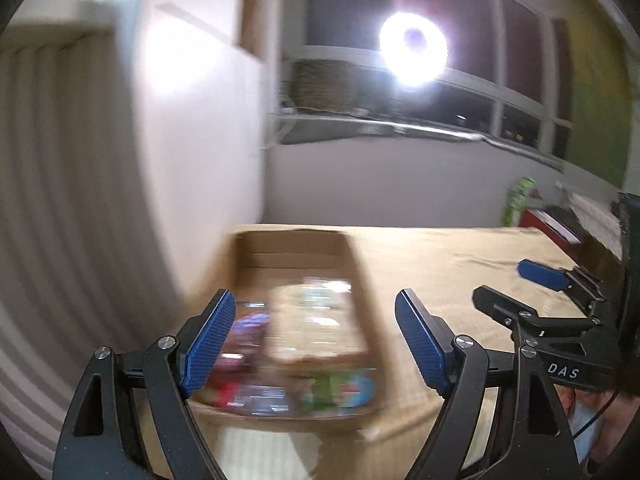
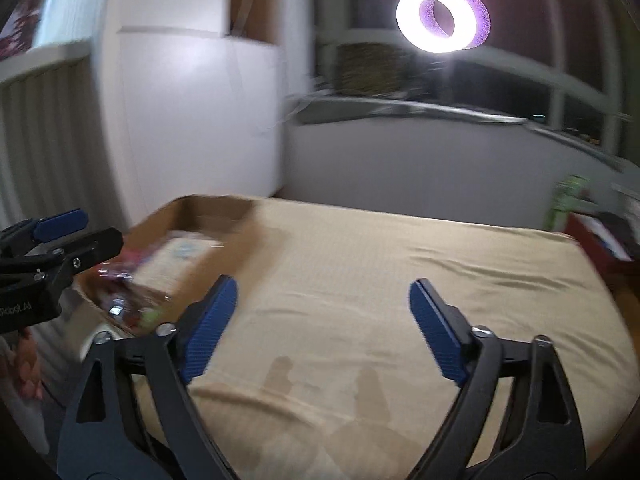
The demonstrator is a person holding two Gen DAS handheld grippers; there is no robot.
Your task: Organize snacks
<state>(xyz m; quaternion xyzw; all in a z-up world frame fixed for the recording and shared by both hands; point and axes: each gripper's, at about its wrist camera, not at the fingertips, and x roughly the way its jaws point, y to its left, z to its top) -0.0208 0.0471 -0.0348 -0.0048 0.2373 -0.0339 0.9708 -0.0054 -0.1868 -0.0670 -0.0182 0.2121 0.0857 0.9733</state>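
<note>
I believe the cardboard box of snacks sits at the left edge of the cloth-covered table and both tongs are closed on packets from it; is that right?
Not quite. The cardboard box does sit at the left edge of the cloth-covered table, but both tongs are open and empty: the left wrist view shows the left tongs holding nothing above the box, and the right wrist view shows the right tongs over bare cloth.

Cardboard box (image 1: pixel 288 264) on tan-sheeted bed (image 2: pixel 400 280)

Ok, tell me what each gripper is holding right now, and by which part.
Nothing is held. The left gripper stands open above the cardboard box of snack packets, its pads apart from them. The right gripper is open over the bare beige cloth.
</note>
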